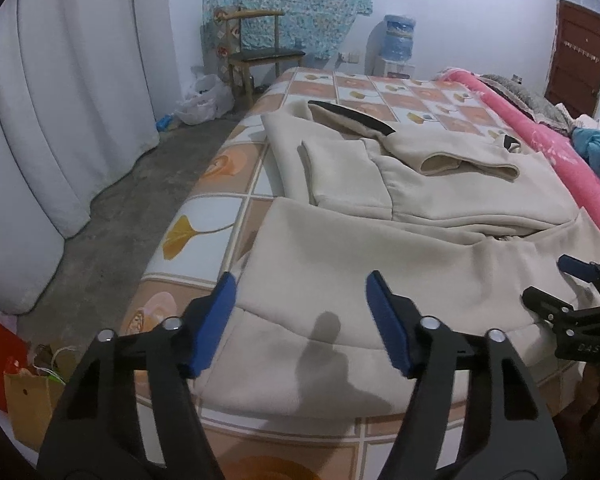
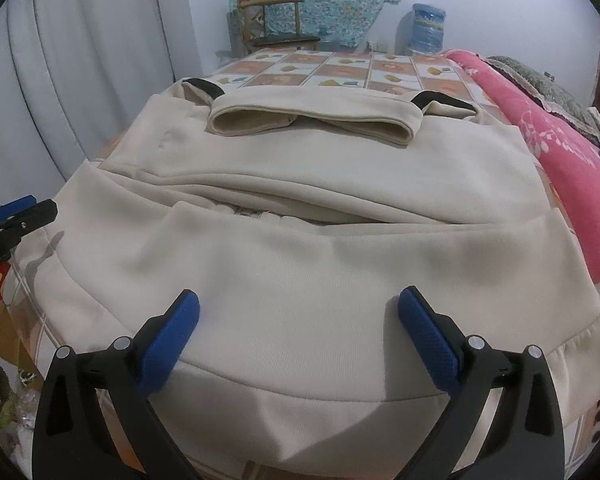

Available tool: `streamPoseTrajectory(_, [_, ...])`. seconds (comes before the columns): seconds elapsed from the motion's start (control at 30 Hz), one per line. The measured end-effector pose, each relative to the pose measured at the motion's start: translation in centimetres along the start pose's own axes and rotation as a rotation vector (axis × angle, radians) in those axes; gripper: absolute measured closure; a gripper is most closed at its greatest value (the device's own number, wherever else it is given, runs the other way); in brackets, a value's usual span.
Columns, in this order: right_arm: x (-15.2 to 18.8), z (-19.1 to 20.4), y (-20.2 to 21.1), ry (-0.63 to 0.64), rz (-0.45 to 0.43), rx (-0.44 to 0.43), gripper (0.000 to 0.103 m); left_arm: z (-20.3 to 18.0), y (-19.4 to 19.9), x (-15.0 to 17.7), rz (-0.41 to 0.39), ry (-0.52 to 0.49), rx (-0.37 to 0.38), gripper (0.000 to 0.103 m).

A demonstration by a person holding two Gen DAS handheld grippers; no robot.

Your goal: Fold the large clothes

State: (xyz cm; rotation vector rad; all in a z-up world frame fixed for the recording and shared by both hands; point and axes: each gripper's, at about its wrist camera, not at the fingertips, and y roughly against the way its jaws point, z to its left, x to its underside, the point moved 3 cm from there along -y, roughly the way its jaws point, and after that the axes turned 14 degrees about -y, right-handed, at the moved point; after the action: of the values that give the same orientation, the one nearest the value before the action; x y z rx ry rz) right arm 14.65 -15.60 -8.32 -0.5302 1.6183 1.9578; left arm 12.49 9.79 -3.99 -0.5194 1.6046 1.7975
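Left gripper [image 1: 300, 292] jaws apart, nothing between them, over the near hem of the cream sweatshirt [image 1: 380, 248]. Right gripper [image 2: 298, 312] likewise spread, empty above the hem. Sweatshirt lies partly folded on the tiled-pattern bed [image 1: 204, 216]. Pink blanket [image 2: 560, 140] alongside; wooden chair [image 1: 260, 52] beyond.

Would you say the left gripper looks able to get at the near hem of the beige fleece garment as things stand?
Probably yes: the left gripper hovers with jaws open above the garment's near hem, nothing between.
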Motion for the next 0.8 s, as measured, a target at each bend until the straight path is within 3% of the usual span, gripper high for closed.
streamPoseTrajectory(0.2, [-0.2,-0.1,0.1,0.016,0.037,-0.022,0.006,1.1,-0.7,-0.1,0.003,0.056,0.051,0.055])
streamPoseTrajectory(0.53, [0.0,0.1,0.2,0.014,0.038,-0.009,0.006,4.1,-4.5,-1.7,0.036,0.120,0.092,0.056])
streamPoseTrajectory(0.6, [0.0,0.1,0.1,0.014,0.037,-0.009,0.006,4.6,-6.1,-1.8,0.071,0.148,0.160,0.057])
streamPoseTrajectory(0.67, [0.0,0.1,0.2,0.012,0.033,-0.006,0.006,5.1,-6.0,-1.9,0.054,0.205,0.249,0.058])
streamPoseTrajectory(0.8, [0.1,0.1,0.2,0.002,0.019,0.004,0.006,5.0,-3.3,-1.9,-0.072,0.220,0.379,0.058])
